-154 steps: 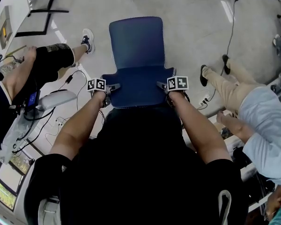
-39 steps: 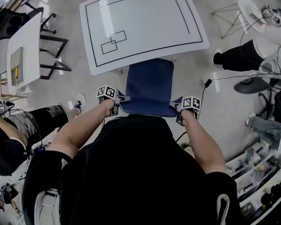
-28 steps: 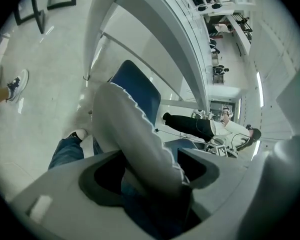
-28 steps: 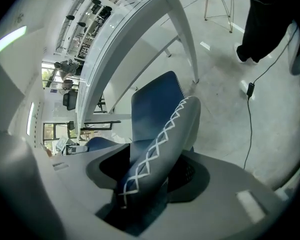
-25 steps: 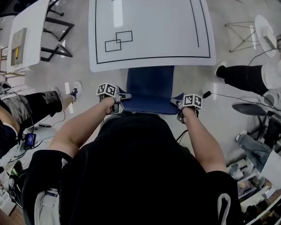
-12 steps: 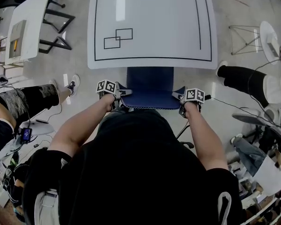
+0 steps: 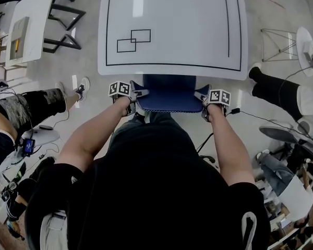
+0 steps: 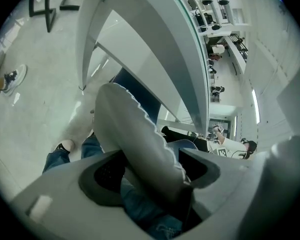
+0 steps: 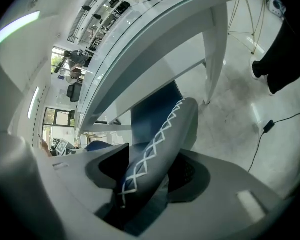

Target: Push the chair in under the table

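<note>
The blue chair (image 7: 169, 95) stands at the near edge of the white table (image 7: 172, 25), its seat mostly hidden beneath the tabletop. Only its backrest top shows in the head view. My left gripper (image 7: 138, 94) is shut on the backrest's left edge and my right gripper (image 7: 201, 96) on its right edge. In the left gripper view the padded backrest edge (image 8: 135, 139) fills the gap between the jaws of the left gripper (image 8: 150, 169), with the table (image 8: 155, 29) overhead. In the right gripper view the stitched backrest edge (image 9: 160, 144) sits between the jaws of the right gripper (image 9: 147, 171), under the table (image 9: 155, 39).
A second white table (image 7: 26, 20) stands at the far left. A seated person's legs (image 7: 41, 105) are at the left and another person's leg (image 7: 281, 92) at the right. A cable (image 7: 261, 120) crosses the floor. A wire stand (image 7: 279, 43) and a round table (image 7: 305, 43) are far right.
The chair has slid forward, further under the table, and less of its seat shows. Both grippers moved forward with it, still holding the backrest.
</note>
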The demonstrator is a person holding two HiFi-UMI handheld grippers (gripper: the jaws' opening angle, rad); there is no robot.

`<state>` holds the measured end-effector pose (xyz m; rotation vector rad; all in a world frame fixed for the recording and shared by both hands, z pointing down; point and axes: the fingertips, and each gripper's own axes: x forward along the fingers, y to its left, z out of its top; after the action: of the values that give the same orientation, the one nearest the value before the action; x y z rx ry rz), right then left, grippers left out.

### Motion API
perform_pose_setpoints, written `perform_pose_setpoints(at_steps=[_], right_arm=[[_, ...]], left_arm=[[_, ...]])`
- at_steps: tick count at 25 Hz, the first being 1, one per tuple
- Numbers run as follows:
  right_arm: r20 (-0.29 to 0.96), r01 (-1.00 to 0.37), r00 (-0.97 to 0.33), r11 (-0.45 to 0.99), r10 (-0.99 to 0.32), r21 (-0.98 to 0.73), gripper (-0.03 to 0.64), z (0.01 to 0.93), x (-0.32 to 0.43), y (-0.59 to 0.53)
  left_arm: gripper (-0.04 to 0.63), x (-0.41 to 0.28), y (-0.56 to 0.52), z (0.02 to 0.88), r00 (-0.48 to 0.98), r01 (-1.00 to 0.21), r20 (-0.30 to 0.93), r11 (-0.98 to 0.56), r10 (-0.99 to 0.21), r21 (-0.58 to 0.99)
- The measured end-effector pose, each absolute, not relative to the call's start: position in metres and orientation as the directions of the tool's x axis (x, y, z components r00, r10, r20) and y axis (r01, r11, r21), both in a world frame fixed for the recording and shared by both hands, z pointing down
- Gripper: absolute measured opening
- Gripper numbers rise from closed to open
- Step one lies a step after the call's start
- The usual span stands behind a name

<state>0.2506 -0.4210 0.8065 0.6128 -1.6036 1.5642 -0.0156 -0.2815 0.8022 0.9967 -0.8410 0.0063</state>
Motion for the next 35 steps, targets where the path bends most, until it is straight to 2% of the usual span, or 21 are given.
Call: perform_pose_setpoints(at_steps=[20, 29, 35], right_arm=[[0.785, -0.775, -0.616, 0.128, 0.069, -0.619, 0.262, 0.831, 0.235, -0.476], [0.796, -0.783, -0.603, 0.157, 0.044, -0.602, 0.262, 0.846, 0.224, -0.485], [0.812, -0.796, -0.582, 0.174, 0.04, -0.58, 0.262, 0.852, 0.226, -0.489]], left_arm=[[0.457, -0.031, -0.318, 0.827, 0.573, -0.272, 0.609, 0.574, -0.549, 0.773], [0.456, -0.049, -0.333, 0.837, 0.542, -0.296, 0.617, 0.558, -0.57, 0.775], [0.46, -0.052, -0.337, 0.839, 0.508, -0.256, 0.61, 0.57, -0.608, 0.781]])
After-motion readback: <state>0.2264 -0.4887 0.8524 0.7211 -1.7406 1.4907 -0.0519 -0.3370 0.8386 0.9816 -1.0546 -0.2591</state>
